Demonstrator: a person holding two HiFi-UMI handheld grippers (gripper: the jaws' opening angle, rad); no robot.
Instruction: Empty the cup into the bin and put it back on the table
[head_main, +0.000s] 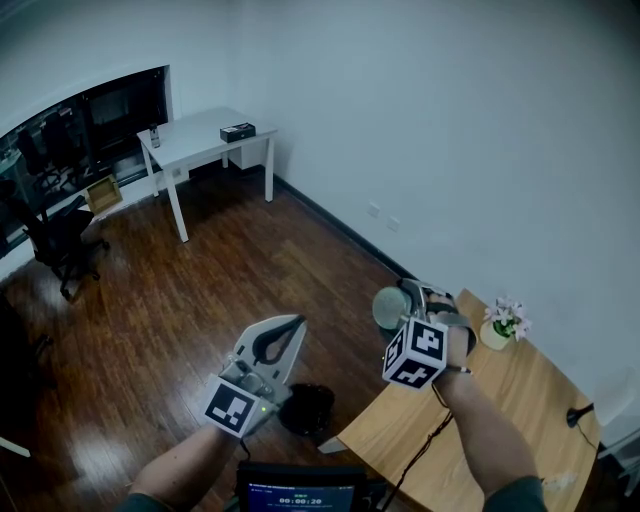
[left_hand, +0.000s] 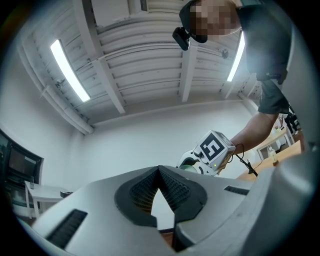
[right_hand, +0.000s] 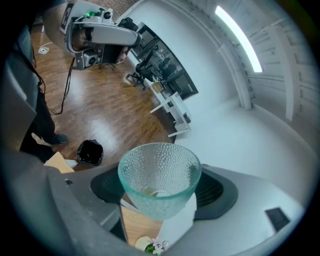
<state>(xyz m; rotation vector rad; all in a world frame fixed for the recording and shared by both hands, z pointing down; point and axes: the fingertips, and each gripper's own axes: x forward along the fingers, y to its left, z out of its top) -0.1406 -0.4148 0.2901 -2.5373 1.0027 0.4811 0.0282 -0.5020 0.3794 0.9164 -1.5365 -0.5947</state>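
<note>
Glass cup (right_hand: 159, 170), something pale in its bottom, is clamped in the right hand-held gripper (right_hand: 160, 189), mid-air by the table (head_main: 500, 410) edge. Step looks like carry-to-bin: next swing over the black bin (head_main: 306, 408) on the floor, then tip. Left hand-held gripper (left_hand: 159, 192) is clenched and empty. No legible labels, only square markers.

"00:00:20" on small screen (head_main: 300, 494)

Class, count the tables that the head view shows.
2: a white table against the far wall at upper left, and a wooden table at lower right. More may be hidden outside the frame.
</note>
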